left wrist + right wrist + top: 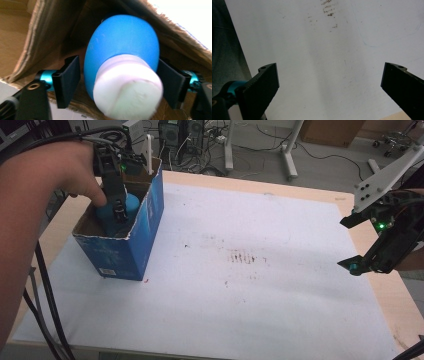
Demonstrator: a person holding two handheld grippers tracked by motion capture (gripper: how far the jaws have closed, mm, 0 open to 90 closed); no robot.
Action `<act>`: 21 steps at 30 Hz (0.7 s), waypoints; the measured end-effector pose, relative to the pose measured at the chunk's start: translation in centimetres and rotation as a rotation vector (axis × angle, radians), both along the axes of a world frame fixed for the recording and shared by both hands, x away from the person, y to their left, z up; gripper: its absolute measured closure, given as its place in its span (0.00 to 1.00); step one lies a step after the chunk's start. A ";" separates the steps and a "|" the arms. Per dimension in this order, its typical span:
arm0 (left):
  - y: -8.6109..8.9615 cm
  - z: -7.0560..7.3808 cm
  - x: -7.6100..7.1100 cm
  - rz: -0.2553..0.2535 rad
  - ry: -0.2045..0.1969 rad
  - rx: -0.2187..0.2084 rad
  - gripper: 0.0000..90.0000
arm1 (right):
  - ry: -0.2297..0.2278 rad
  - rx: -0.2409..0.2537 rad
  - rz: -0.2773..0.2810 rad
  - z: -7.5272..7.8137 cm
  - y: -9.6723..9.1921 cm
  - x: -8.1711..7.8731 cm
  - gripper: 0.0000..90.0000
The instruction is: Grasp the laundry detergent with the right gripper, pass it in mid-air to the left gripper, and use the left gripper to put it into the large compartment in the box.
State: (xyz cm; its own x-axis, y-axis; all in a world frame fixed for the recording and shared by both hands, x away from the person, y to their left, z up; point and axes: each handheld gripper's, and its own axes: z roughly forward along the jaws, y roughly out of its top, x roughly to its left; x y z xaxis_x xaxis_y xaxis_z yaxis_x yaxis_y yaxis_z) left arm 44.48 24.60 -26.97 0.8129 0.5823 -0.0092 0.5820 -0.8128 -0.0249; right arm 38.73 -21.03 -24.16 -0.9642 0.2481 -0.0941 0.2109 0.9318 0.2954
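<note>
A person's bare left forearm (30, 220) fills the lower left of the high view, black cables (47, 295) trailing beneath it, and reaches up into an open blue cardboard box (135, 240) standing at the upper left of a white sheet (240, 295) that covers the wooden table (395, 300). The left gripper (119, 210) dips into the box, its jaws set on either side of a blue bottle (120, 47) with a white cap (127, 87); in the left gripper view the jaws flank the bottle closely, though whether they press it cannot be told. At the right edge of the high view, the right gripper (357, 242) hangs above the table's edge with jaws wide apart and nothing between them. Reddish-brown smudges (245, 256) mark the sheet's middle. Beyond the table, at the top of the frame, cables (260, 145) lie on the grey floor.
</note>
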 end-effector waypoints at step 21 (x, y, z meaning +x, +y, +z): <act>-1.5 7.9 -2.3 -0.025 -0.074 -0.032 0.12 | 0.003 0.001 0.050 2.3 -0.3 0.1 0.01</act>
State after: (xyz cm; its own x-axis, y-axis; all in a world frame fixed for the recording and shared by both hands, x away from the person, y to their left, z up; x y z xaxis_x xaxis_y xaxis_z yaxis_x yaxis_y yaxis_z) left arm 42.15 23.12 -19.05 0.8266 0.5618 0.0335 0.5604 -0.8271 0.0439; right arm 38.86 -21.32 -21.84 -0.9757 0.1995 -0.0912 0.1647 0.9409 0.2958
